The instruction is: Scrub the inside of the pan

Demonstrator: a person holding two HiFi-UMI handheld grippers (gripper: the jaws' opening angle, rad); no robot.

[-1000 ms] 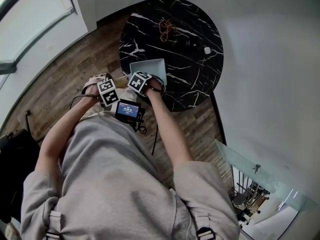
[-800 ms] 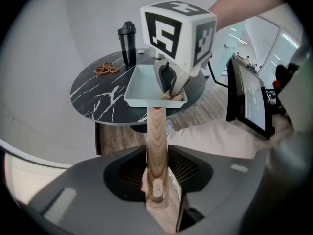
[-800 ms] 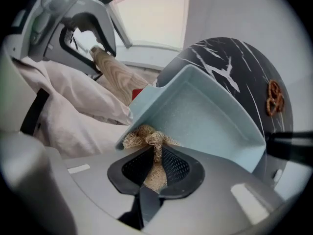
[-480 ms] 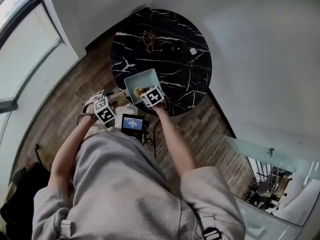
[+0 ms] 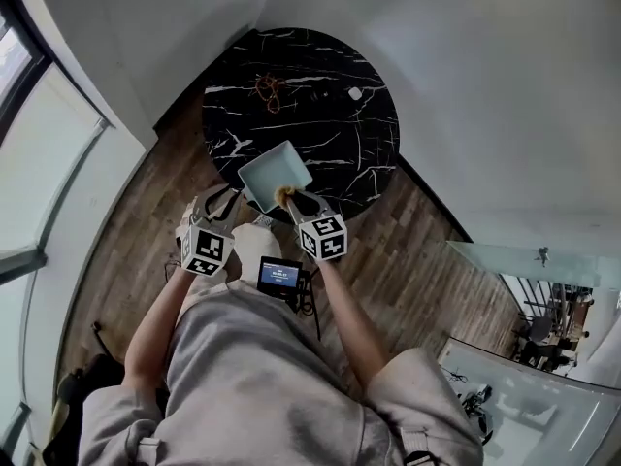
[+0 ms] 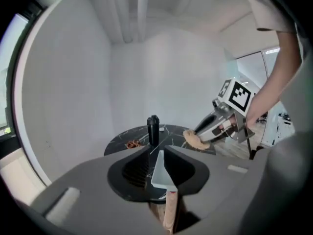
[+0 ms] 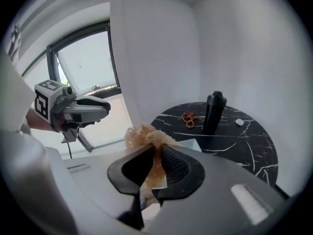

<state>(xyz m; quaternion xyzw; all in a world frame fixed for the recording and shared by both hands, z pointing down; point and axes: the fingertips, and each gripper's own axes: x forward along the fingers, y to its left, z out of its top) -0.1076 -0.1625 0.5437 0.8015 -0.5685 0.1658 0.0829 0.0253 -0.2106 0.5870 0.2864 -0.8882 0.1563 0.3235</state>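
A pale grey square pan (image 5: 272, 171) hangs over the near edge of the round black marble table (image 5: 330, 134). My left gripper (image 5: 231, 200) reaches its near left corner. In the left gripper view the pan (image 6: 163, 169) stands edge-on between my left gripper (image 6: 159, 153), whose jaws have just been closing and now press on it; a wooden handle (image 6: 169, 210) runs back below them. My right gripper (image 5: 288, 199) is shut on a tan fibrous scrubber (image 7: 145, 135) at the pan's near right edge. The scrubber (image 6: 194, 138) also shows in the left gripper view.
On the table stand an upright black bottle (image 7: 213, 112), a tangle of orange-brown cord (image 5: 267, 89) and a small white object (image 5: 355, 93). A small screen device (image 5: 281, 276) hangs at the person's chest. A window wall lies to the left and wooden floor surrounds the table.
Both grippers have risen from near the person's lap. The left one has swung in from the left to the pan's corner. The right one carries the scrubber by the pan's near edge.
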